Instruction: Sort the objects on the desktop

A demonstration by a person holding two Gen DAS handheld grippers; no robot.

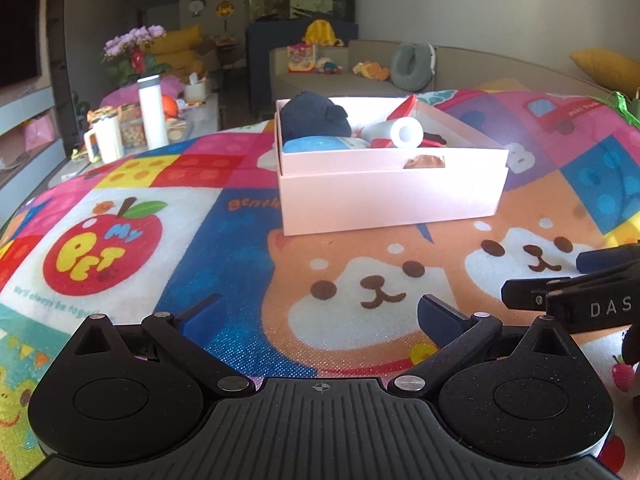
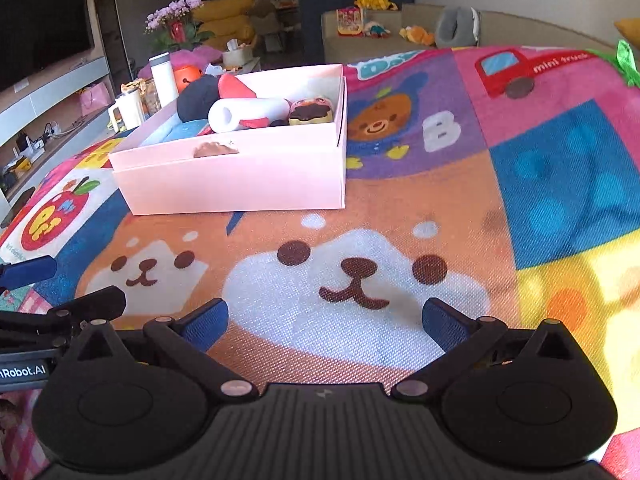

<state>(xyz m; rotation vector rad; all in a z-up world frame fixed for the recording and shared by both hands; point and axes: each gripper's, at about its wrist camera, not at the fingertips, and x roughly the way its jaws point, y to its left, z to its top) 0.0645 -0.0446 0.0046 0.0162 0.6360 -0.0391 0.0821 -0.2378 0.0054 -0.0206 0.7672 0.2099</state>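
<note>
A pink box stands on the colourful cartoon mat. It holds a dark blue soft thing, a white roll, a red piece, a light blue item and a doughnut-like toy. My left gripper is open and empty, low over the mat in front of the box. My right gripper is open and empty beside it, and also shows at the right edge of the left wrist view.
A side table at the far left carries a white bottle, a mug and snack jars. Purple flowers, a sofa with toys and a TV lie beyond.
</note>
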